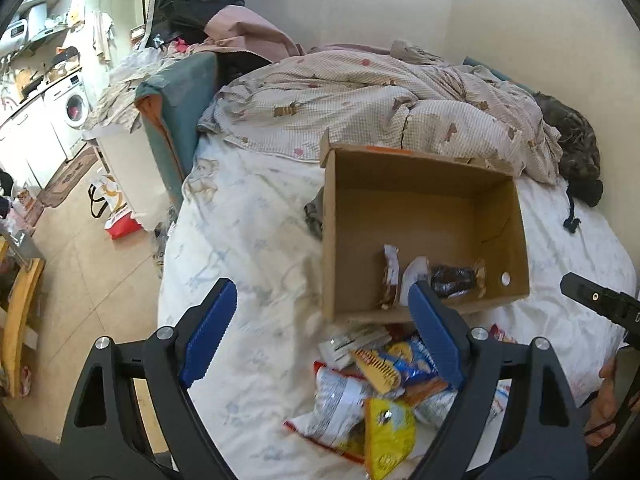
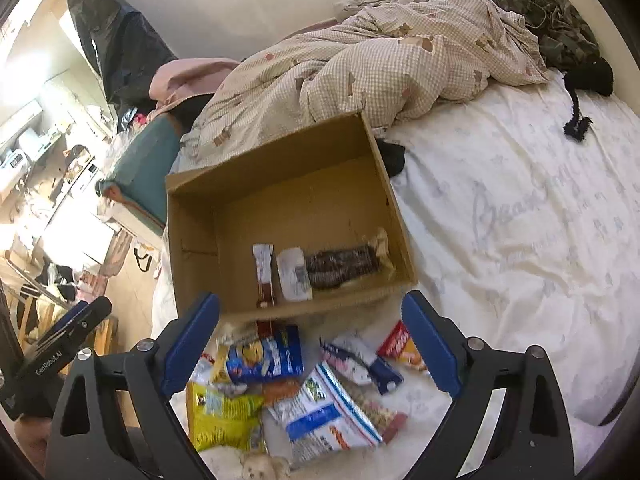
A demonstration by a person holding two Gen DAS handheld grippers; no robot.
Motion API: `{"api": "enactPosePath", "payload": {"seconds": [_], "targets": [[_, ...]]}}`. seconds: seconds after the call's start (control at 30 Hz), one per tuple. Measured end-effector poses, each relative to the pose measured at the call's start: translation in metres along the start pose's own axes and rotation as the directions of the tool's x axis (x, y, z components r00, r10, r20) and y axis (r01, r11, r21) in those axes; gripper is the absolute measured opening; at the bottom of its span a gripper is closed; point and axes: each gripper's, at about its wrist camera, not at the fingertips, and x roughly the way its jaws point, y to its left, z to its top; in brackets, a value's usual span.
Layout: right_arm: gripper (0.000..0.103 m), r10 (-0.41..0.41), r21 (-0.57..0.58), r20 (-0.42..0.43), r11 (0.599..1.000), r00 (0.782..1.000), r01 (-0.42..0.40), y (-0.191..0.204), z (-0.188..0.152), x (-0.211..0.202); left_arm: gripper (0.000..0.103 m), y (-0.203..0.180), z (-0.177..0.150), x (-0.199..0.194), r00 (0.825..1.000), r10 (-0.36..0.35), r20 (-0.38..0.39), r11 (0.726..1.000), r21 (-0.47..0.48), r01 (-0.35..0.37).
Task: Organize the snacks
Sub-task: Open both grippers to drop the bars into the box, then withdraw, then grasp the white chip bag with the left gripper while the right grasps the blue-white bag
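Both grippers hang over a bed point(image 2: 520, 220) with a soft, wrinkled white sheet. The left gripper point(image 1: 324, 328) is spread wide with nothing between its ribbed blue pads; the right gripper point(image 2: 316, 340) is likewise wide apart and bare. Straight ahead of both sits a box point(image 2: 192, 240) of plain brown cardboard, rectangular, its top open. On its floor, at the wall nearest the grippers, lie 3 wrapped snacks: a slim bar point(image 2: 265, 276) with its long axis pointing away from the grippers, a white packet point(image 2: 294, 274), and a dark crinkly pack point(image 2: 344, 266) lying crosswise. Beneath the grippers, a loose pile point(image 2: 288, 384) of glossy foil bags rests on the sheet, just short of the box.
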Motion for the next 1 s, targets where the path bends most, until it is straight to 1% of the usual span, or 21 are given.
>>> {"api": "enactPosePath", "payload": {"seconds": [0.17,0.33,0.53,0.67,0.77,0.87,0.9,0.93,0.97,1.0], "targets": [[0.096,0.0,-0.014,-0.007,1.0,1.0,0.0,0.004,-0.017,-0.009,0.085,0.007,-0.015,-0.009,1.0,-0.018,-0.024,1.0,-0.016,0.017],[0.096,0.0,-0.015,-0.025,1.0,1.0,0.0,0.007,-0.031,-0.013,0.085,0.011,-0.026,-0.012,0.998,-0.015,-0.055,1.0,-0.017,0.014],[0.096,0.006,0.036,-0.067,0.999,0.998,-0.004,0.002,-0.048,-0.01,0.085,0.021,-0.042,-0.007,0.992,-0.013,-0.129,0.998,-0.058,0.006],[0.096,-0.005,0.057,-0.133,0.998,0.991,0.012,-0.004,-0.054,0.0,0.086,0.028,-0.054,0.003,0.98,-0.011,-0.198,0.996,-0.088,-0.007],[0.096,-0.003,0.11,-0.16,0.994,0.987,0.021,-0.013,-0.056,0.006,0.085,0.036,-0.061,0.014,0.965,-0.008,-0.262,0.992,-0.125,-0.025],[0.096,0.013,0.163,-0.181,0.986,0.983,0.017,-0.022,-0.057,0.012,0.085,0.047,-0.067,0.033,0.939,-0.018,-0.344,0.985,-0.167,-0.042],[0.096,0.014,0.173,-0.185,0.985,0.983,0.018,-0.023,-0.057,0.013,0.085,0.051,-0.068,0.037,0.933,-0.021,-0.36,0.982,-0.183,-0.048],[0.096,0.012,0.179,-0.188,0.984,0.982,0.022,-0.025,-0.056,0.015,0.085,0.055,-0.072,0.044,0.923,-0.023,-0.384,0.976,-0.207,-0.062],[0.096,0.011,0.182,-0.189,0.983,0.982,0.024,-0.025,-0.056,0.015,0.085,0.061,-0.077,0.051,0.908,-0.028,-0.418,0.97,-0.231,-0.076],[0.096,0.012,0.187,-0.191,0.982,0.981,0.025,-0.025,-0.056,0.017,0.085,0.064,-0.08,0.057,0.898,-0.033,-0.439,0.965,-0.247,-0.085]]}}
